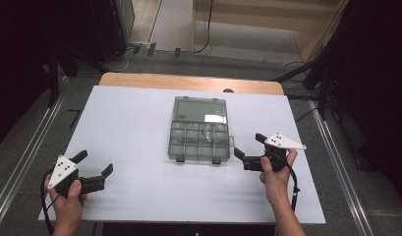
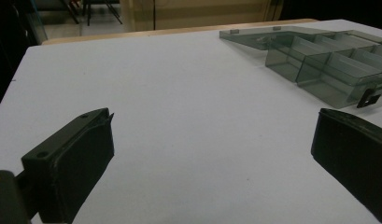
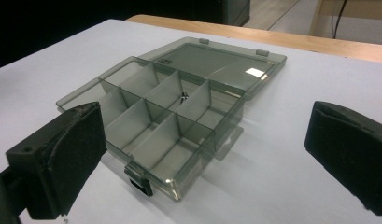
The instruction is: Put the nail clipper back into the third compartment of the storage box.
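A smoky clear compartment box [image 1: 198, 140] lies open on the white table top [image 1: 134, 128], its lid [image 1: 198, 110] folded flat on the far side. One small metal part [image 3: 184, 97] rests in a middle compartment. My left gripper [image 1: 95, 164] hovers open at the near left corner, well away from the box [image 2: 328, 65], nothing between its jaws. My right gripper [image 1: 248, 146] is open just right of the box's near right corner, with the box [image 3: 165, 116] ahead of its jaws and nothing held.
The white top sits on a wooden table whose far edge [image 1: 188, 81] shows behind it. Metal rails [image 1: 21, 162] run along both sides on the floor. Black latches [image 3: 138, 179] stick out from the box's near wall.
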A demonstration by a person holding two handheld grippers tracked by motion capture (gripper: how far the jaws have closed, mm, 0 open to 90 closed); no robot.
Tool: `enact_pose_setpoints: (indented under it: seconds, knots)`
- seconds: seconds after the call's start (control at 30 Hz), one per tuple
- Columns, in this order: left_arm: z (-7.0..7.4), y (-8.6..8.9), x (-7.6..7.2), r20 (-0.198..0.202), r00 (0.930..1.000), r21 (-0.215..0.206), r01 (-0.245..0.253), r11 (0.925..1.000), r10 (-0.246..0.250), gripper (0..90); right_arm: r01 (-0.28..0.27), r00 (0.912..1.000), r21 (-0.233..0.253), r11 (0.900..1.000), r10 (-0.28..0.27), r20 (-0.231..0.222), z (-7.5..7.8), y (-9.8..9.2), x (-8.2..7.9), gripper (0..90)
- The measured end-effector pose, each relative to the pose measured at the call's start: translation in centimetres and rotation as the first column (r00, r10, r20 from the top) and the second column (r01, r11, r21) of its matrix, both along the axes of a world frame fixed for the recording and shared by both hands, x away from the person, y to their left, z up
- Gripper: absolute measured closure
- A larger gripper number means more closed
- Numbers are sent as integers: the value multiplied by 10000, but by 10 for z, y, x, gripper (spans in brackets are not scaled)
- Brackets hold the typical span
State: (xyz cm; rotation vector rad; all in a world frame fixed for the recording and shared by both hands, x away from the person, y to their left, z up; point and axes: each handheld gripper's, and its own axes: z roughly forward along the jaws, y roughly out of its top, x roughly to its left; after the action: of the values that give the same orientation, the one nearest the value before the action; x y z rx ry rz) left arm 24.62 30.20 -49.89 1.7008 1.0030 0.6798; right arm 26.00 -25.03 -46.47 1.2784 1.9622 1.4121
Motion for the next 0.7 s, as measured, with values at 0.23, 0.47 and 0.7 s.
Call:
enact_pose_setpoints:
  seconds: [0.23, 0.47, 0.7]
  knots:
    - [0, 0, 0, -1, 10000, 3, -24, 10000, 24, 0, 277, 9995, 126, 9995, -279, 146, -8, -18, -17, 0]
    - [0, 0, 0, 3, 10000, 69, -34, 10000, 34, 0, 414, 9987, 170, 9990, -419, 306, -12, -33, -32, 0]
    - [0, 0, 0, 8, 10000, 88, -32, 10000, 32, 0, 667, 9973, 169, 9976, -672, 285, -17, -47, -43, 0]
